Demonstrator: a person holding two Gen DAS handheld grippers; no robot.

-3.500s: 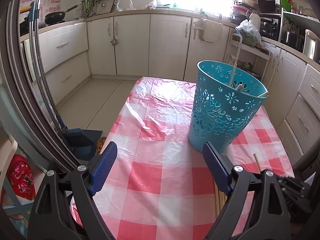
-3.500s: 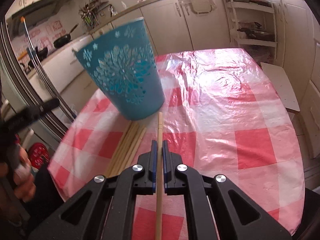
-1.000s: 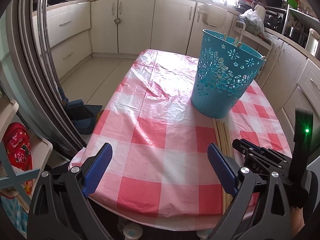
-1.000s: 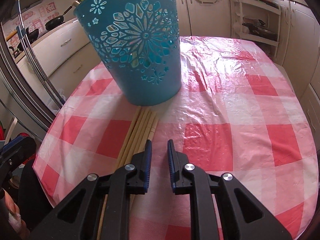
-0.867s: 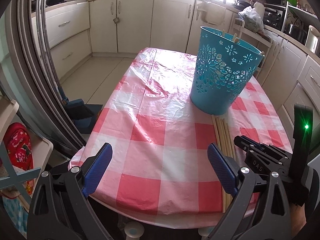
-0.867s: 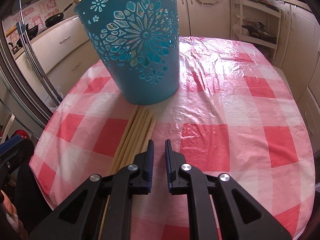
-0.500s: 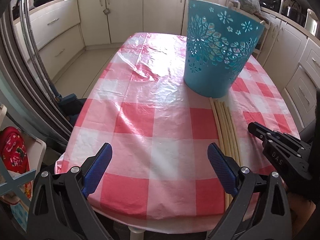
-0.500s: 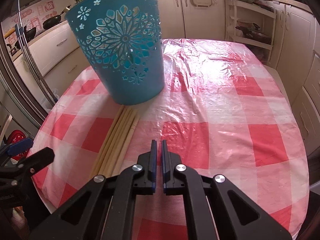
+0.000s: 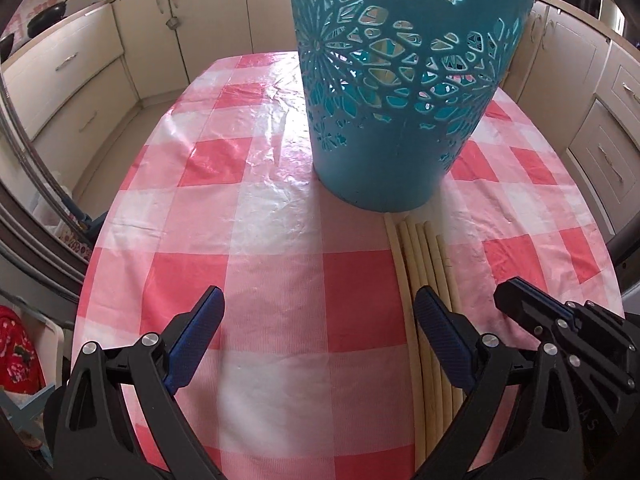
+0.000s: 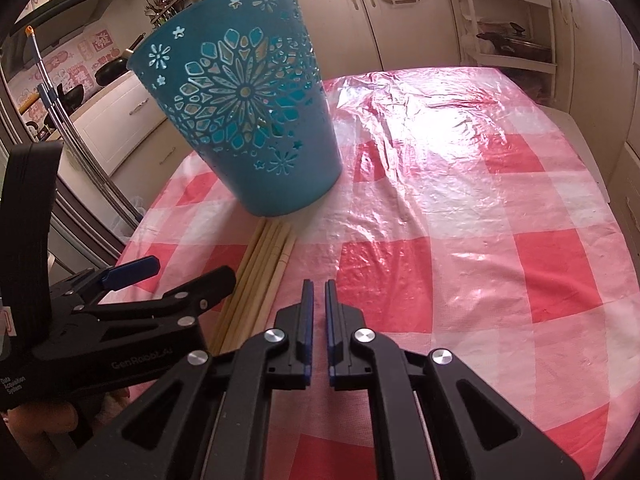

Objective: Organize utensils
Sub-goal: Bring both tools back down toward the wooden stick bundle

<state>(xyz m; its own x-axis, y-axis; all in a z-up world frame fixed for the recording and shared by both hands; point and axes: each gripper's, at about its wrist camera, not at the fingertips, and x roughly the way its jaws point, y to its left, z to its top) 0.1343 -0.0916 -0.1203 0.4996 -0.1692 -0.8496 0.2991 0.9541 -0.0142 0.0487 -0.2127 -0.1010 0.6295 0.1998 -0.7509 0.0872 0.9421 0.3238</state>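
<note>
Lying beside basket [image 9: 400,92], chopsticks [image 9: 424,280] apparently reach table edge [image 9: 92,260].

Light: bright daylight from the far side of the kitchen
Glare: white sheen on the plastic tablecloth [image 10: 432,128] (strongest at its far end)
Shadows: soft, under the blue basket [image 9: 400,92]
Distortion: strong fisheye bending, dark corners
Focus: mostly sharp; edges slightly soft

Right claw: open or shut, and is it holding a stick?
Nearly shut and empty: the right claw shows only a narrow gap with tablecloth behind; the wooden sticks lie beside it.
</note>
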